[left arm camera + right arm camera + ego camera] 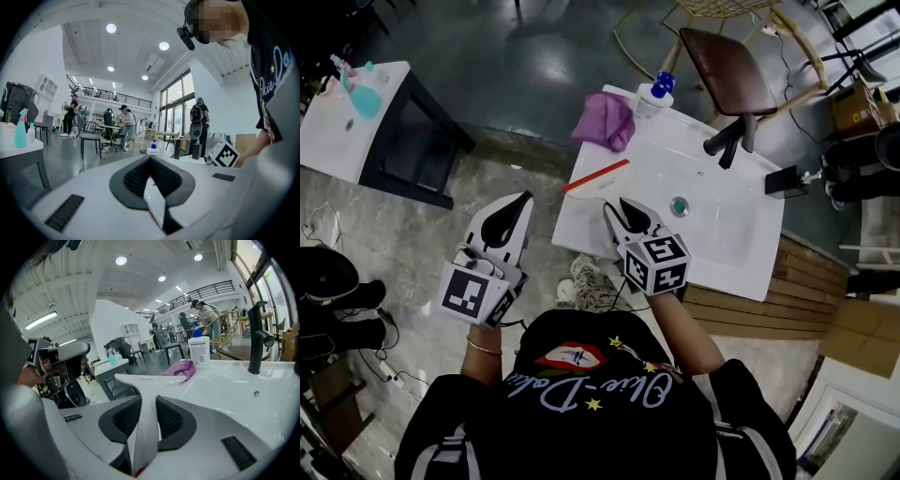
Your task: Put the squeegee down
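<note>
the right gripper (624, 212) has its jaws clamped on the handle of the squeegee (595, 176), whose blade lies over the left edge of the sink (741, 258). the left gripper (521, 201) hangs beside the sink, jaws together and empty.

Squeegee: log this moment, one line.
right gripper shut on squeegee handle | blade over sink left rim | left gripper shut, empty

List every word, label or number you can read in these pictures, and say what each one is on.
"Okie-Do": script on the black shirt; the ending is unclear.
Label on the white bottle: too small to read.
Print on the squeegee blade: too small to read.
Marker cubes: black-and-white patterns only, no words.
</note>
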Available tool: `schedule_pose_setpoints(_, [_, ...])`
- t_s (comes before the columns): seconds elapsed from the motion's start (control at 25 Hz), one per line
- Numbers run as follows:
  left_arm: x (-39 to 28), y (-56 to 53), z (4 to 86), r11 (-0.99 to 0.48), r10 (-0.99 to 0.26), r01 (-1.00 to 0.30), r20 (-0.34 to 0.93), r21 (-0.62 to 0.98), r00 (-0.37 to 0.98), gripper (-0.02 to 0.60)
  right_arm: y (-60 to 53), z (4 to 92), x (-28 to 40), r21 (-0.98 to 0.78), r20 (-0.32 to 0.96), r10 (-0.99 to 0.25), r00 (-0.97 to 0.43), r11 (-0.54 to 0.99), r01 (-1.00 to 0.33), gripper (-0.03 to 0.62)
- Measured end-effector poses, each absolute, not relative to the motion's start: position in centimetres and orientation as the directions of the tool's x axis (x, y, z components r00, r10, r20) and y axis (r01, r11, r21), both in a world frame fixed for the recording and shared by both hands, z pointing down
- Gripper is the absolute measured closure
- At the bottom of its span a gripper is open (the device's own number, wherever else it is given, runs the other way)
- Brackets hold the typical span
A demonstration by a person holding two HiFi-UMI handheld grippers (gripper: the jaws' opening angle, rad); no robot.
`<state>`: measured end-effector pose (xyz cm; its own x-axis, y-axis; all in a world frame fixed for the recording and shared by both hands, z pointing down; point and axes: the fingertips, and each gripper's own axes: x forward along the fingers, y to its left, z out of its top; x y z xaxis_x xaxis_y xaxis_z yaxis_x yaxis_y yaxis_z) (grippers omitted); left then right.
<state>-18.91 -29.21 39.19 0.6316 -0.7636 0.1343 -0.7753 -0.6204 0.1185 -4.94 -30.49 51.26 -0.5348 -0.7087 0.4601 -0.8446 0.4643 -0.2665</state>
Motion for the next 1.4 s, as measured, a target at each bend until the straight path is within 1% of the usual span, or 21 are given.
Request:
schedule_pose_setpoints(0.6, [-19.5,-29.7,40.0,-0.590,-0.777,-0.796,0.171,0.134,0.605,0.571,-30.9,52.2,-5.1,-0.269,0.480,-0.698,-0.531,0.460,-0.846,0.503])
schedule_pose_setpoints(1.4, [-19.9,-30.0,40.2,-0.583,-0.779,-0.799,0.179,0.143,0.601,0.571,-31.4,53.3,-5.2,-0.268,0.502,-0.686,-0.527,0.456,-0.849,0.502])
